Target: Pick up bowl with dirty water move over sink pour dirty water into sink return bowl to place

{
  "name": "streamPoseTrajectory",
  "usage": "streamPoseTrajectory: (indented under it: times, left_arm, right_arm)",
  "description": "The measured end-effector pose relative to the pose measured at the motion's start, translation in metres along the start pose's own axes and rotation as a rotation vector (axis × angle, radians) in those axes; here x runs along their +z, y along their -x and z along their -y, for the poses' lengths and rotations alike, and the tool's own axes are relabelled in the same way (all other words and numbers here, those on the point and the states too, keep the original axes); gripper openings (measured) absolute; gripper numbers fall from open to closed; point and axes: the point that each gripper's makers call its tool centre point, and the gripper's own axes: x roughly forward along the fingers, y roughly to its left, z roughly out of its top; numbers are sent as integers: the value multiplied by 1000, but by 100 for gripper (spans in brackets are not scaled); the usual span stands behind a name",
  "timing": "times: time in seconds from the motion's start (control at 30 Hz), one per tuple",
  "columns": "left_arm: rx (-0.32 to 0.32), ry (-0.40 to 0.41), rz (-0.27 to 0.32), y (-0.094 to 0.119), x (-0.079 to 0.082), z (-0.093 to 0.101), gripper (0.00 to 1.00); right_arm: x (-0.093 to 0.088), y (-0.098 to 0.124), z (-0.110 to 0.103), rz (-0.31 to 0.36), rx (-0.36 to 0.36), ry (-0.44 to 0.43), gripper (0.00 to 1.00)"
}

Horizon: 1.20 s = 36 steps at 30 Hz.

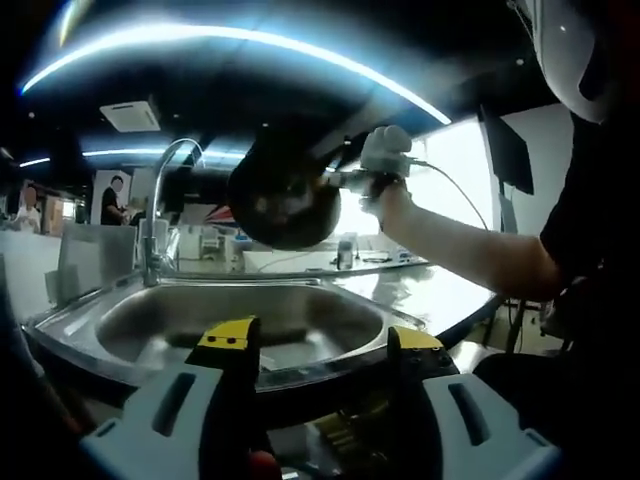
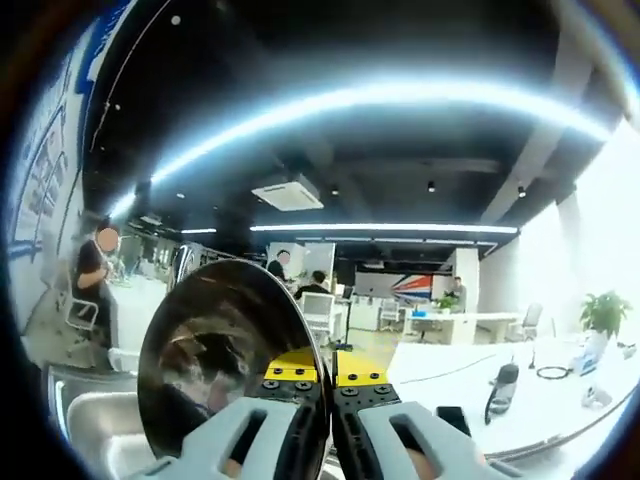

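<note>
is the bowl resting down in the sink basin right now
No, the bowl is held up in the air above the sink, beside the faucet.

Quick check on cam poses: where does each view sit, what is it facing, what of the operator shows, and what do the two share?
Left gripper view: rides the left gripper, low before the sink, facing the faucet; own open jaws show, plus the person's gloved hand holding the right gripper and the forearm.
Right gripper view: rides the right gripper, raised, facing across the office; own jaws shut on the bowl rim.
Shared: the steel bowl held tilted above the sink.
</note>
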Motion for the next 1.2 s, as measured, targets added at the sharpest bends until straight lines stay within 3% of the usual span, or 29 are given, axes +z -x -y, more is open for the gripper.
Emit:
streamPoseTrajectory:
  times: [0.37,0.67,0.93,1.2]
  left_arm:
    - [53,9,-1,2,2,-11,50]
    - [73,3,11,5,9,-11,50]
    - [90,3,16,10,11,-17,50]
    - [88,-27,23,15,18,-8,50]
  right_arm:
    - [-33,0,21,-168,14,-172,0]
    - [-49,2,39,-282,7,-204,0]
    - [-59,6,48,-326,-10,-233,0]
    - [-75,7,42,-401,22,-296,0]
